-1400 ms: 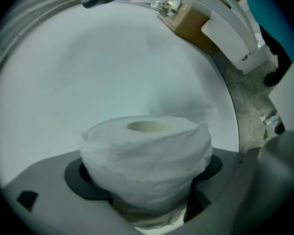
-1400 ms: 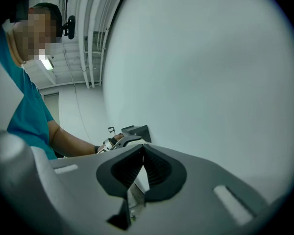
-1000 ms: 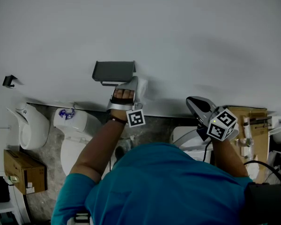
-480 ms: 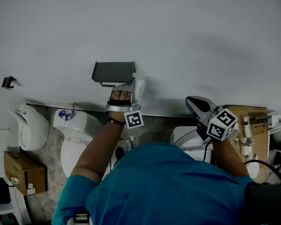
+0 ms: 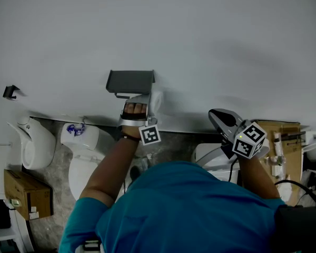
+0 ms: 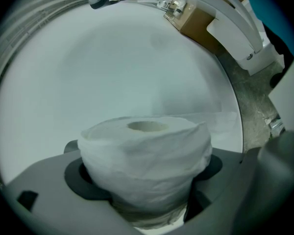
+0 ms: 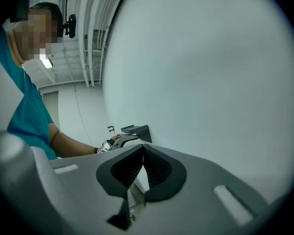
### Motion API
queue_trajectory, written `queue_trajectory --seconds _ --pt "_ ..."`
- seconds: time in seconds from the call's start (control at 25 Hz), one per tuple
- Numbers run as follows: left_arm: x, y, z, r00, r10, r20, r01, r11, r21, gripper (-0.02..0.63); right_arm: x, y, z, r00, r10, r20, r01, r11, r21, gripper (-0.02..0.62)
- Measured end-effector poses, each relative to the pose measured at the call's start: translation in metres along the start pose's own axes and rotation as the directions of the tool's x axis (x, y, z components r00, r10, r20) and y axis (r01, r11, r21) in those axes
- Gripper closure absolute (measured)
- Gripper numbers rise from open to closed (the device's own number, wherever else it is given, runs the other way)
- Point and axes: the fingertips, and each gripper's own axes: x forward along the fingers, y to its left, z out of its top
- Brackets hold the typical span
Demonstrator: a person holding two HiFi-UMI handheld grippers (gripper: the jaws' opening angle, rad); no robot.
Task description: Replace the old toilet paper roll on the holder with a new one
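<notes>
Left gripper is clamped on a toilet paper roll, just beneath the wall holder; right gripper jaws are pressed together, nothing held.

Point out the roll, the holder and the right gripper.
roll (image 6: 144,160): left gripper view, on its white paper side.
holder (image 5: 130,81): head view, on its dark top shelf.
right gripper (image 7: 143,153): right gripper view, where its shut jaws meet.
</notes>
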Motion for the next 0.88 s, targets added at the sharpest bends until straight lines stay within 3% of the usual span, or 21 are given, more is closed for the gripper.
queue_trajectory --seconds 0.88 --pt "0.003 -0.008 -0.032 0.999 -0.030 -0.038 0.028 0.999 -0.037 0.118 0.017 0.007 0.001 1.000 0.007 -0.013 -0.007 1.000 -0.004 0.591"
